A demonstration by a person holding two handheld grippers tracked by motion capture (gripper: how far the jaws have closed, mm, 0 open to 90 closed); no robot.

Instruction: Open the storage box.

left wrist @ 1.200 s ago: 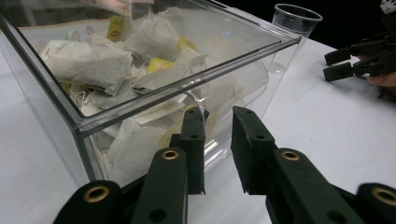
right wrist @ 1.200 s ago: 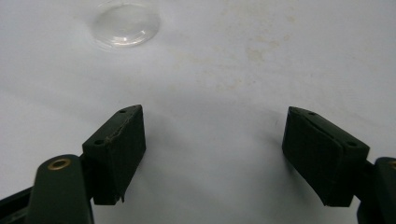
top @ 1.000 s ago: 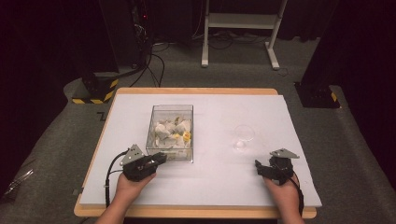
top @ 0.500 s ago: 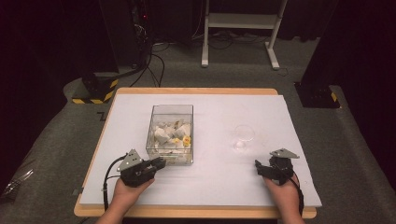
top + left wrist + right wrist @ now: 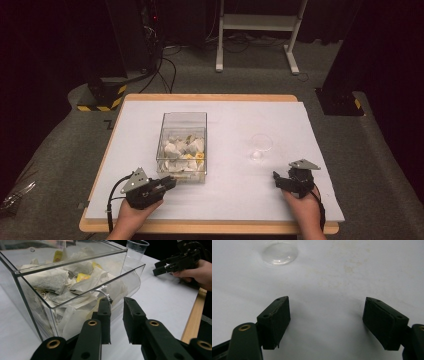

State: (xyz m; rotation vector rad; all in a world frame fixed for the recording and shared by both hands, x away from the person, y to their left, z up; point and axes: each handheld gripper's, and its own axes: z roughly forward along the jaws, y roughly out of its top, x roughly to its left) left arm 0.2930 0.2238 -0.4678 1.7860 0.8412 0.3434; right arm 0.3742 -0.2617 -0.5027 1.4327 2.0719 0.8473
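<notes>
At the left of the high view, the left tongs (image 5: 167,183) are held low over the white table (image 5: 230,200) by a hand (image 5: 131,216), just before the near wall of a clear rectangular box (image 5: 183,120). In the left gripper view, the matte black, flat-faced jaws are seen parted by a narrow gap with nothing between them, so these tongs are released; their tips lie just beside the box's glossy, sharp-edged near corner. The box is seen standing upright at the middle of the table, and it is filled with crumpled paper tea bags (image 5: 50,280) of a soft, fibrous look, some with yellow tags (image 5: 82,277).

Further right, a thin, round, transparent plastic cup (image 5: 261,147) is seen upright on the table, well apart from the box. At the right, the right tongs (image 5: 280,180) are held near the table's front edge by the other hand (image 5: 305,212), a grey three-cornered plate on top. In the right gripper view, the blocky black jaws are spread wide over the slightly stained, smooth white surface, with nothing between them: released. The cup's (image 5: 280,252) round base is seen beyond them, well clear of the tips.
</notes>
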